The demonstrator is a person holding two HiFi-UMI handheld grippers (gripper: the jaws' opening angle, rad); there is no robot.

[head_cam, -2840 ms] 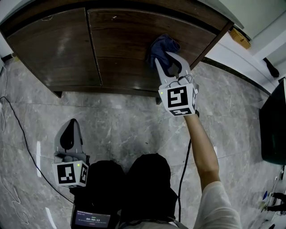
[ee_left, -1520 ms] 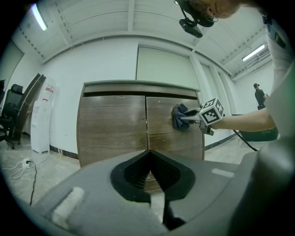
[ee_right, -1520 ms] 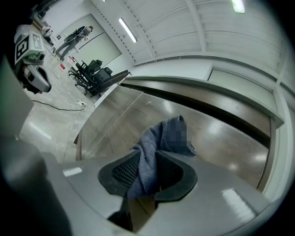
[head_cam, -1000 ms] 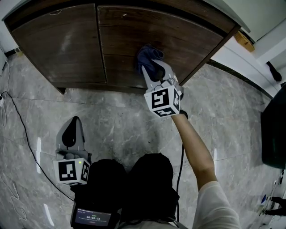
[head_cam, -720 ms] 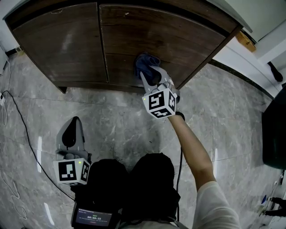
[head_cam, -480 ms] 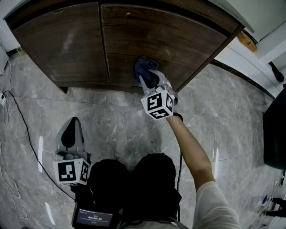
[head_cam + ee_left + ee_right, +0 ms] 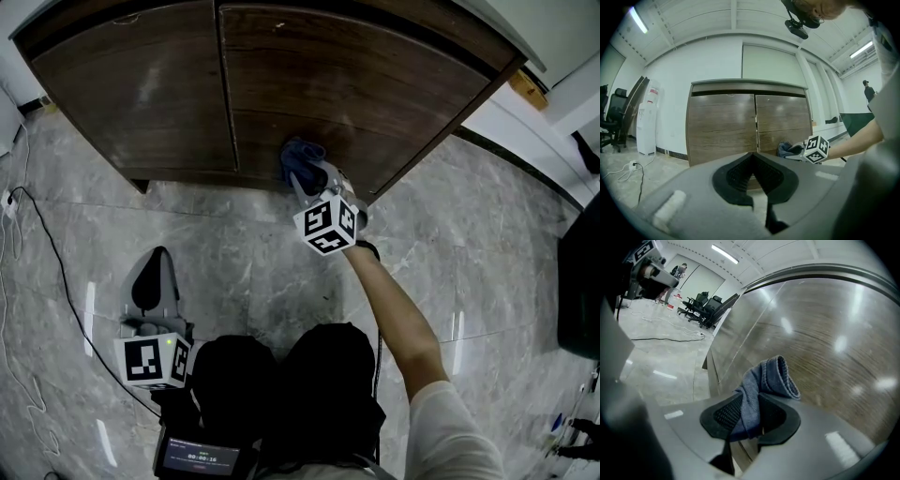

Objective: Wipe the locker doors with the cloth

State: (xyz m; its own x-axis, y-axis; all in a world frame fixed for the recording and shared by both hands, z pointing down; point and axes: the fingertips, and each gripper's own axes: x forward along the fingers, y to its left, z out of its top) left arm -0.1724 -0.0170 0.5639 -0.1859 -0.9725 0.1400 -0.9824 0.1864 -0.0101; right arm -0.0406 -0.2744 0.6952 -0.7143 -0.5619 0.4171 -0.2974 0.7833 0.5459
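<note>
Right gripper [image 7: 307, 176] clamped on blue cloth [image 7: 300, 153], pressing it to the lower edge of the right locker door [image 7: 375, 84], frame centre. Left gripper [image 7: 154, 267] lower left, jaws together, empty.

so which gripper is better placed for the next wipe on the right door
Right. The right gripper is shut on the blue cloth, low on the right locker door. The left gripper is shut, empty, over the floor, far from that door.
</note>
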